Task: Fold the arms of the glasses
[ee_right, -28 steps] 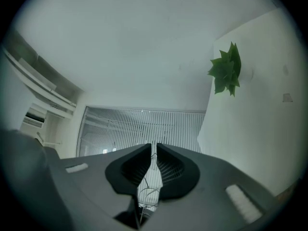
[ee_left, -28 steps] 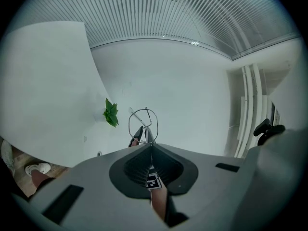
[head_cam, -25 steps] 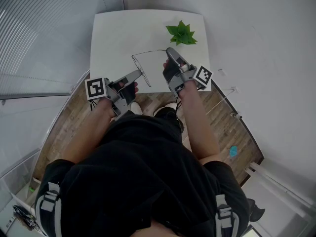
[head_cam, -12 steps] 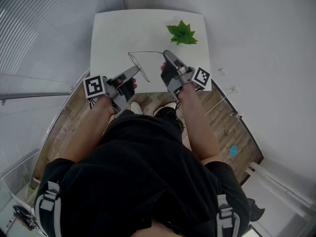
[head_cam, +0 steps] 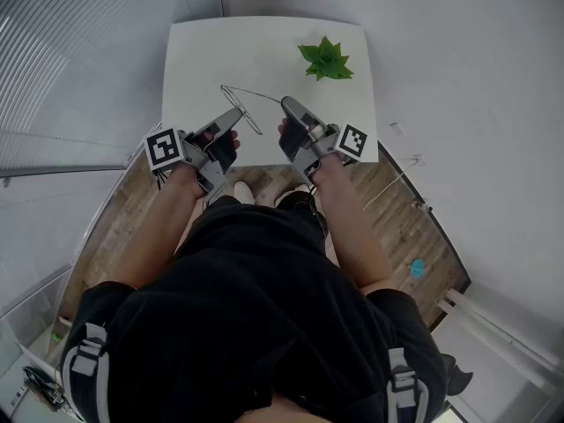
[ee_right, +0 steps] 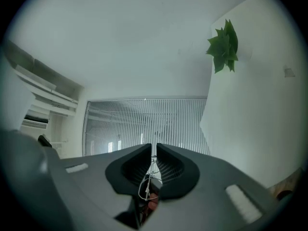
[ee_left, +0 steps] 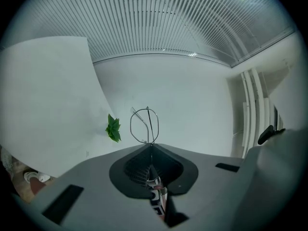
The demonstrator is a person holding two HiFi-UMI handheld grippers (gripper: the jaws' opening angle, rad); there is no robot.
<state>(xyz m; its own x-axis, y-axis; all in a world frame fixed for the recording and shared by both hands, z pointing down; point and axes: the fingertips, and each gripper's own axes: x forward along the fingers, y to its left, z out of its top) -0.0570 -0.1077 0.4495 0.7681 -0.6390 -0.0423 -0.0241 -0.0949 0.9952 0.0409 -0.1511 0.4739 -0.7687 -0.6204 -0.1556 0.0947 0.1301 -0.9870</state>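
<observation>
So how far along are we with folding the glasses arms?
Done: the glasses are held over the table, the left gripper shut on the frame. In hand: the right gripper pinches one arm's tip, that arm angled out from the frame. Left: closing it flat, then the other arm, which I can't make out.

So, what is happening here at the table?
A person holds thin wire-framed glasses over the white table with two handheld grippers. The left gripper is shut on the frame beside a lens; the right gripper pinches one arm. That arm stands out from the frame, not yet folded. A small green plant stands nearby.
</observation>
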